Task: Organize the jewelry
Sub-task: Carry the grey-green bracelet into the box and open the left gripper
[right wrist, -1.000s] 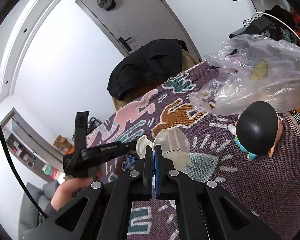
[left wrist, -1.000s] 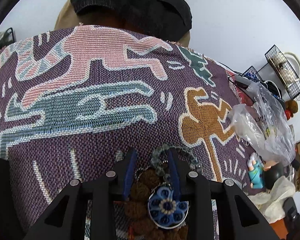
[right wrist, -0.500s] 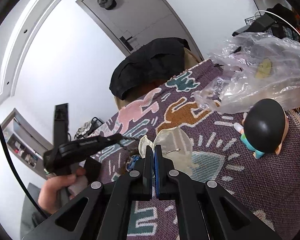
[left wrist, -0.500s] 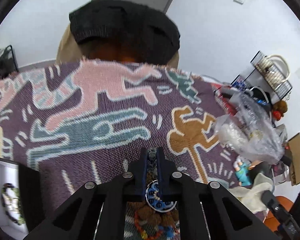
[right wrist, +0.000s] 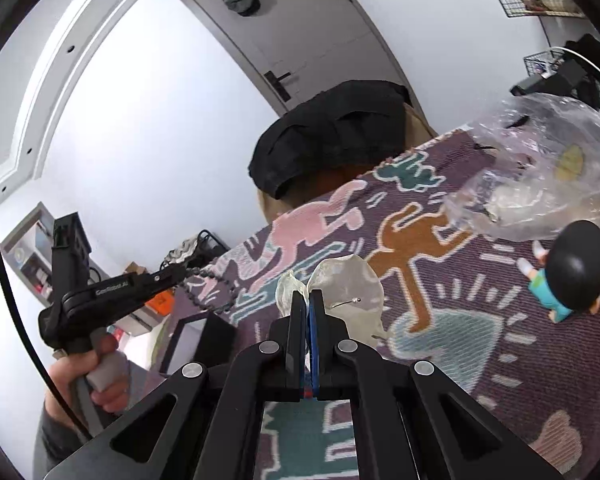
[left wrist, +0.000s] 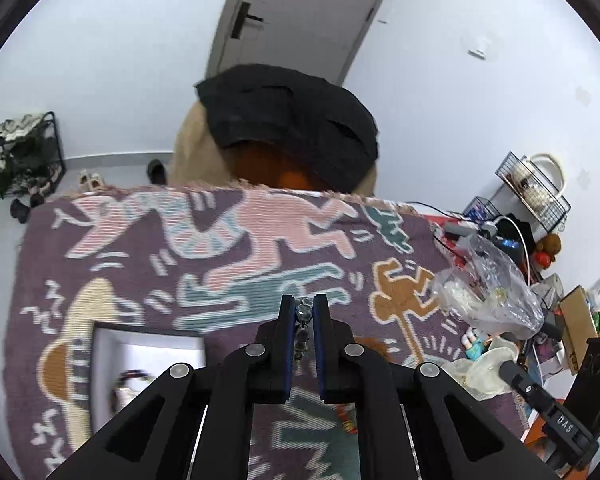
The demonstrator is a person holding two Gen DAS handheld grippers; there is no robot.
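Observation:
My left gripper is shut on a grey-green bead bracelet and holds it up above the patterned cloth. In the right wrist view the left gripper shows at the left with the bracelet hanging from its tips. An open white jewelry box lies on the cloth below and left, with jewelry inside. My right gripper is shut on a small clear plastic bag; the bag has an earring in it.
A crumpled clear plastic bag and a black-haired figurine sit at the right of the cloth. A chair with a black garment stands behind the table. Wire baskets hang on the right wall. Beaded jewelry lies on the cloth under the left gripper.
My left gripper closed on the bead bracelet and lifted it off the cloth, away from the blue flower pendant. The white box has come into view. The right gripper stayed shut on its bag.

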